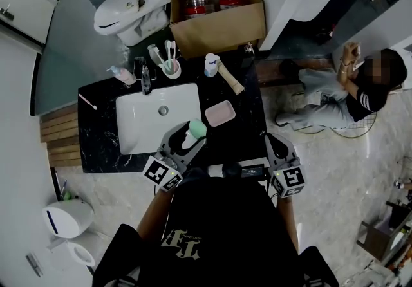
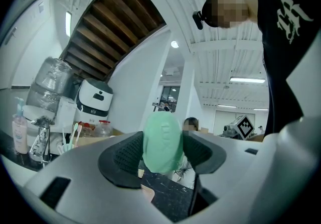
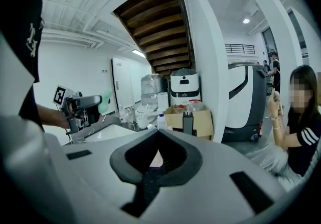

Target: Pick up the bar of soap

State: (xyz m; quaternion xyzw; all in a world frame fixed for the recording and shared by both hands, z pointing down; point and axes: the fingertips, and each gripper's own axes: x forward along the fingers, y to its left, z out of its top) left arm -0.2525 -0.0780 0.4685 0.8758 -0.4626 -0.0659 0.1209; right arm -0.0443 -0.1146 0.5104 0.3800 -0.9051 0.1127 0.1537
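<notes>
I see left gripper point(image 1: 191, 134) clamped on soap point(image 2: 162, 142), mid-frame over the sink's point(image 1: 145, 121) lower-right corner. Right gripper point(image 1: 275, 141) closed, empty, lower right.

Head view looks steeply down on the bench point(image 1: 96, 131); both gripper views look level across it, sharing the cardboard box point(image 1: 219, 31).

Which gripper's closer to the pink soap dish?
Left. The left gripper, clamping the green soap, is just off the pink soap dish; the right gripper is farther right.
</notes>
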